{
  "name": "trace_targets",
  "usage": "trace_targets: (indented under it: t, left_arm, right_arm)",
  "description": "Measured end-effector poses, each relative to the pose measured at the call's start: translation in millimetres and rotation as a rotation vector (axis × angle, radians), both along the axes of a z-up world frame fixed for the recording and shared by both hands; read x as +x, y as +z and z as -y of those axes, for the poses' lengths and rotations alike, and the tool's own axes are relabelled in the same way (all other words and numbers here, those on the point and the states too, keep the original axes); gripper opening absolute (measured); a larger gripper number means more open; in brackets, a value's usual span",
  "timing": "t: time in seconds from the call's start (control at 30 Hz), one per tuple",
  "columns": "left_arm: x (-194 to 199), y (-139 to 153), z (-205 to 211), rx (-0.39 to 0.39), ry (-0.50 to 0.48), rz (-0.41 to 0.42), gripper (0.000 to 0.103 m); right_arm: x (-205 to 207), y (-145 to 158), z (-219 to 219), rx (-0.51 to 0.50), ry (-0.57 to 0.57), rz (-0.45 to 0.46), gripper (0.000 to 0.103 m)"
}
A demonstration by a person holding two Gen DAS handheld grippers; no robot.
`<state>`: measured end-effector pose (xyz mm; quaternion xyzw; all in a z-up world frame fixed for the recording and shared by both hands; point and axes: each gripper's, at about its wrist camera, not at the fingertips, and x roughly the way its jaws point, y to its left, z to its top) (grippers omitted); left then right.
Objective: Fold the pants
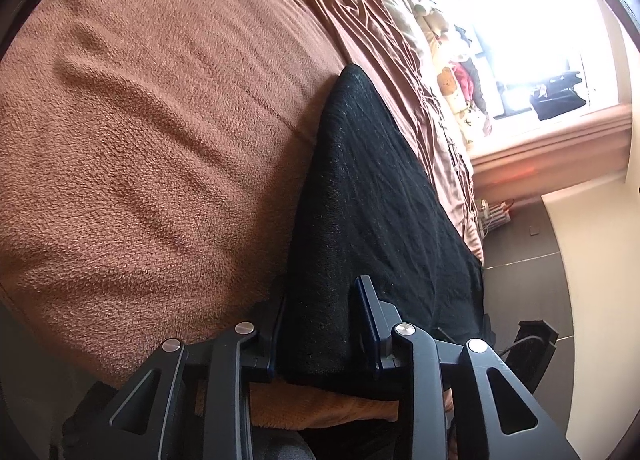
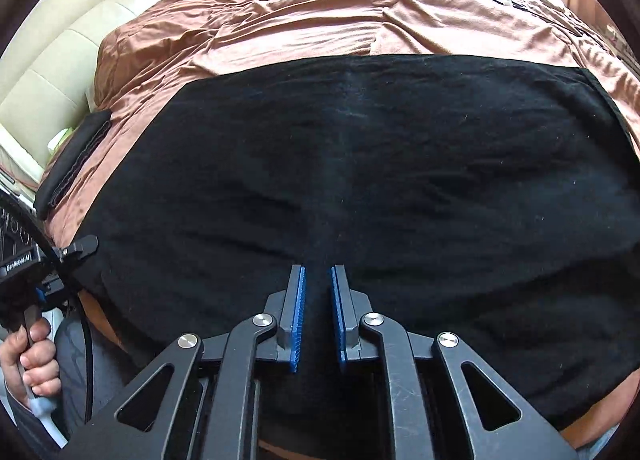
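Pinching black pants point(image 2: 360, 164) edge at six o'clock on the bed point(image 2: 248, 24): left gripper point(image 1: 324, 324), right gripper point(image 2: 318, 316).

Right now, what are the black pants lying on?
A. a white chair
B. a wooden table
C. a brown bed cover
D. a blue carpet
C: in the right wrist view the black pants lie spread flat on the brown bed cover.
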<state>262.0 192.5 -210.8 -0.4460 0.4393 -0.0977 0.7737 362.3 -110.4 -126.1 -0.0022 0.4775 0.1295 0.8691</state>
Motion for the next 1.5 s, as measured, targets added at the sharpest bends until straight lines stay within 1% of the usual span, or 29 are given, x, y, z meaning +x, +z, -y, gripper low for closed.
trace_targets:
  t: [0.13, 0.3, 0.5, 0.63, 0.7, 0.77, 0.83, 0.93, 0.97, 1.13, 1.23, 1.5]
  left_arm:
    - [-1, 2, 1, -0.005, 0.004, 0.004, 0.033]
    - [-6, 5, 3, -0.018, 0.007, 0.008, 0.033]
    - [-6, 1, 2, -0.063, 0.026, -0.044, 0.033]
    - [-9, 2, 3, -0.062, 0.046, -0.044, 0.033]
    - [-11, 5, 4, -0.061, 0.050, -0.036, 0.033]
    - [-11, 7, 6, -0.043, 0.048, -0.029, 0.033]
    - [-10, 5, 6, -0.042, 0.055, -0.031, 0.033]
    - [-11, 3, 3, -0.076, 0.082, -0.031, 0.033]
    - [-12, 3, 3, -0.081, 0.089, -0.030, 0.033]
    - [-15, 7, 6, -0.047, 0.114, -0.028, 0.033]
    - [-13, 5, 6, -0.051, 0.124, -0.034, 0.033]
    - [-9, 1, 5, -0.076, 0.135, -0.048, 0.033]
  right_arm:
    - [-18, -2, 1, 0.010, 0.016, -0.008, 0.010]
    - [-30, -2, 2, 0.003, 0.009, -0.009, 0.010]
    - [-42, -3, 4, 0.013, -0.021, -0.005, 0.010]
    - [-52, -2, 2, 0.011, -0.035, -0.011, 0.010]
    - [-55, 3, 3, 0.022, -0.041, -0.017, 0.009]
    - [-53, 11, 2, 0.022, -0.030, -0.007, 0.008]
    - [-48, 15, 1, 0.006, -0.023, 0.004, 0.008]
    - [-32, 10, -2, 0.005, -0.020, -0.029, 0.007]
    - [-25, 7, -2, 0.003, -0.020, -0.039, 0.005]
    - [7, 6, -2, 0.016, -0.014, -0.046, 0.004]
    - [27, 5, -1, 0.035, -0.022, -0.053, 0.002]
    - [77, 3, -1, 0.036, -0.032, -0.072, 0.002]
